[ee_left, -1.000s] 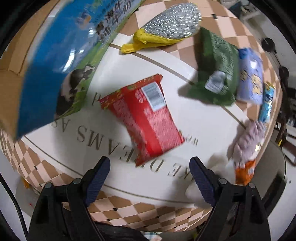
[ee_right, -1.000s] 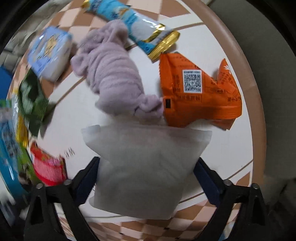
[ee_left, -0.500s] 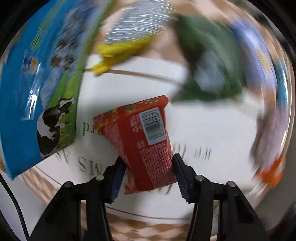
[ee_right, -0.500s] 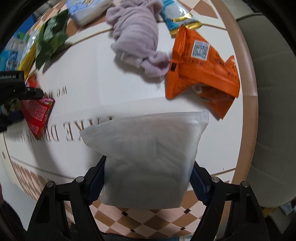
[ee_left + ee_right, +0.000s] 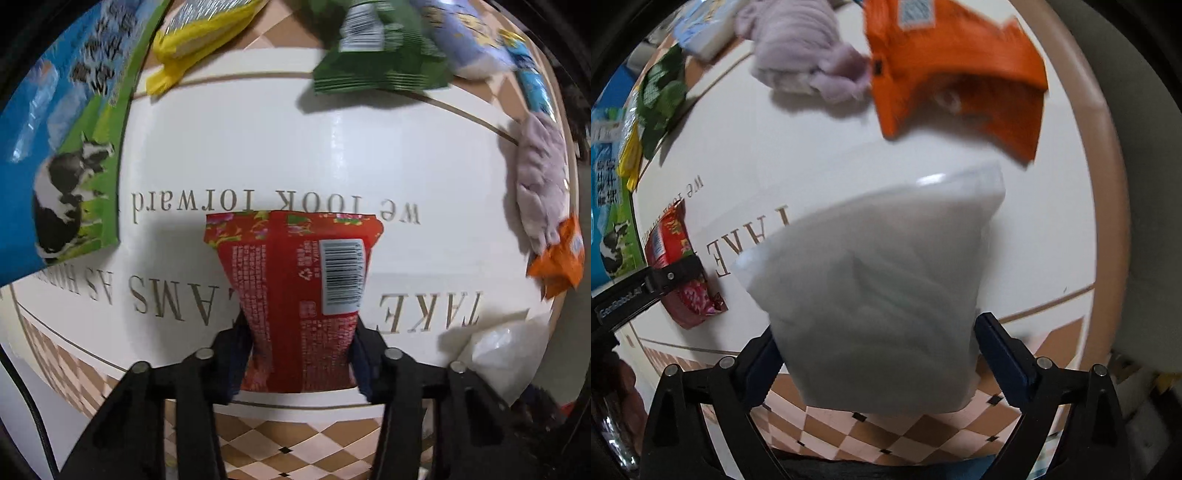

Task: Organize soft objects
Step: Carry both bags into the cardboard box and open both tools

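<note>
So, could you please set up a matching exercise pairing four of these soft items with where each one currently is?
Things:
1. red snack packet
2. translucent white pouch
3. orange foil packet
4. lilac fuzzy cloth

Places:
A. lying on the table, touching the lilac cloth
B. clamped in the right gripper
C. bunched beside the orange packet
D. clamped in the left gripper

Pairs: 1-D, 2-B, 3-A, 4-C

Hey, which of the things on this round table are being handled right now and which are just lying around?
In hand:
red snack packet, held by left gripper
white translucent pouch, held by right gripper

Lying about:
orange packet
lilac cloth
green packet
yellow-edged silver bag
blue milk bag
</note>
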The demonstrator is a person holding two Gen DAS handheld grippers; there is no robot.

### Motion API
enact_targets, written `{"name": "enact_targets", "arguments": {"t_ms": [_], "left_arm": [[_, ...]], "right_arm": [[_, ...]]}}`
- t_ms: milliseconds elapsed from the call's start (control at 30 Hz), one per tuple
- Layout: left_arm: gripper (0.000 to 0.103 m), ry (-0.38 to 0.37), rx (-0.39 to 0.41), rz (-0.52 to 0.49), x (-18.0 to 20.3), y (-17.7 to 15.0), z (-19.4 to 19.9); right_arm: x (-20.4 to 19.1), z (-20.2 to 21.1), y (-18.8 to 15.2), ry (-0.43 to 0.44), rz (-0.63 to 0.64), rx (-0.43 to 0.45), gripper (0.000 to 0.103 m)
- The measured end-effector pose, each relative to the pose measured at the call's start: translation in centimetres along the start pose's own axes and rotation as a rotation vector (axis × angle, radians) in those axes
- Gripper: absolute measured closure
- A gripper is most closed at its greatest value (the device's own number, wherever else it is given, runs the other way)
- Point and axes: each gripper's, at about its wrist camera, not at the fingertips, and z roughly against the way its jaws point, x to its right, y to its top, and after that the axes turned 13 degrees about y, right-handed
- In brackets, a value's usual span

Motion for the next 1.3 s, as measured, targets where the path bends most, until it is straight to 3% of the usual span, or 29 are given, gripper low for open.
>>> {"name": "enact_targets", "arguments": {"t_ms": [167, 300, 367, 400, 467, 567, 633, 667, 700, 767, 867, 933, 967, 1100, 1300], "left_arm": [[0.063, 0.007, 0.082, -0.061, 0.2, -0.5, 3.0], [0.063, -0.053, 0.173, -0.092, -2.3, 0.5, 9.5], [0.063, -0.100, 0.235, -0.089, -5.1, 1.7, 14.0], [0.063, -0.121, 0.281, -0.077, -5.7, 0.1, 17.3], [0.063, -0.147, 0.335, -0.056, -10.3, -1.9, 19.0], [0.063, -0.182, 0.383, -0.011, -17.2, -1.3, 23.3], [0.063, -0.189, 0.394, 0.009, -20.2, -2.4, 23.0], [0.063, -0.179, 0.399, 0.020, -22.8, -1.2, 23.2], [0.063, -0.169, 0.405, 0.033, -23.2, -3.1, 21.9], [0.063, -0.145, 0.396, 0.062, -28.4, -2.5, 20.1], [0.063, -0.165, 0.342, 0.088, -29.2, 1.4, 15.5], [0.063, -0.186, 0.295, 0.098, -31.5, 4.9, 13.7], [0.063, -0.194, 0.281, 0.097, -30.9, 5.8, 12.4], [0.063, -0.215, 0.192, 0.076, -33.2, 11.2, 8.4], [0.063, -0.232, 0.111, 0.026, -33.8, 15.2, 4.2]], "right_arm": [[-0.9, 1.6, -2.3, -0.006, 0.032, 0.050, 0.030], [-2.9, 5.5, -4.5, 0.083, 0.067, 0.075, 0.031], [-4.5, 7.9, -4.5, 0.127, 0.101, 0.092, 0.031], [-5.7, 9.3, -5.2, 0.151, 0.126, 0.100, 0.031], [-9.1, 12.9, -5.9, 0.197, 0.192, 0.127, 0.031], [-14.3, 16.5, -6.2, 0.245, 0.266, 0.155, 0.031], [-19.9, 17.2, -6.5, 0.282, 0.310, 0.168, 0.031], [-23.6, 16.6, -5.1, 0.290, 0.329, 0.169, 0.031], [-25.9, 17.0, -4.9, 0.293, 0.344, 0.172, 0.031], [-31.6, 15.3, -3.1, 0.285, 0.361, 0.175, 0.031], [-39.0, 12.4, -0.3, 0.265, 0.382, 0.159, 0.031], [-44.0, 8.9, 2.1, 0.238, 0.386, 0.135, 0.031], [-46.7, 6.5, 4.5, 0.231, 0.381, 0.126, 0.031], [-50.8, 1.6, 7.9, 0.191, 0.334, 0.080, 0.031], [-53.3, -6.2, 12.8, 0.117, 0.295, 0.025, 0.031]]}}
